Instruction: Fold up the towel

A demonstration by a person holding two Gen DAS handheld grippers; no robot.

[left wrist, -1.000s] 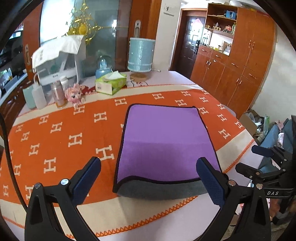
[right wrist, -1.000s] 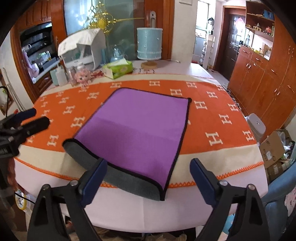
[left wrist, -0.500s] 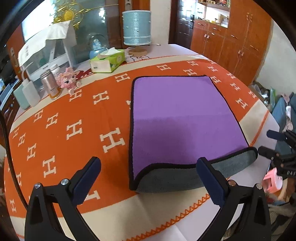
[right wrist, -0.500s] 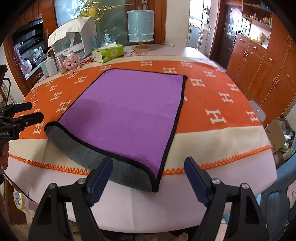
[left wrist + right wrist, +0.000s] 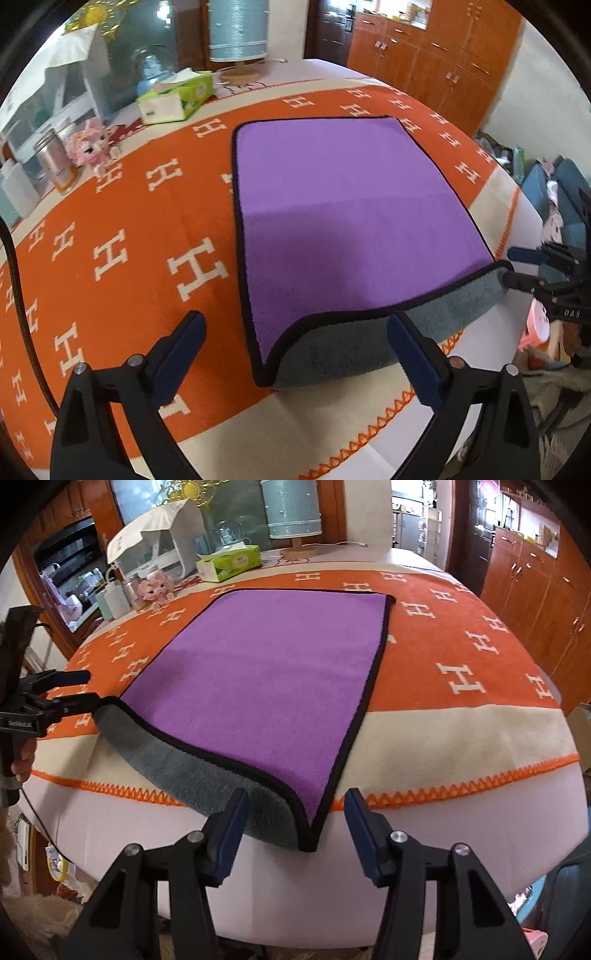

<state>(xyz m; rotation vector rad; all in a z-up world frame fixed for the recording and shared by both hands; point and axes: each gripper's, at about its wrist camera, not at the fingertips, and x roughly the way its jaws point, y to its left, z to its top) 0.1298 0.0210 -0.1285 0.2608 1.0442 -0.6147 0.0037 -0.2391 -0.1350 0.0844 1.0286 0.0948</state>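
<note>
A purple towel (image 5: 340, 206) with a black hem and grey underside lies flat on the orange tablecloth; it also shows in the right wrist view (image 5: 266, 672). Its near edge curls up and shows the grey side (image 5: 354, 350). My left gripper (image 5: 295, 354) is open, its fingers either side of the towel's near left corner. My right gripper (image 5: 293, 834) is open around the near right corner (image 5: 308, 843). The right gripper shows at the right of the left wrist view (image 5: 517, 267), beside the towel's other corner. The left gripper shows at the left of the right wrist view (image 5: 79, 688).
At the table's far side stand a green tissue box (image 5: 177, 98), a blue lamp (image 5: 238, 37), a pink toy (image 5: 90, 144), a jar (image 5: 55, 160) and a white appliance (image 5: 159, 539). Wooden cabinets (image 5: 443, 55) line the right wall. The table edge (image 5: 332, 886) is close below the grippers.
Both grippers have moved forward and down toward the towel's near corners. The right gripper's fingers have narrowed somewhat. The towel has not moved.
</note>
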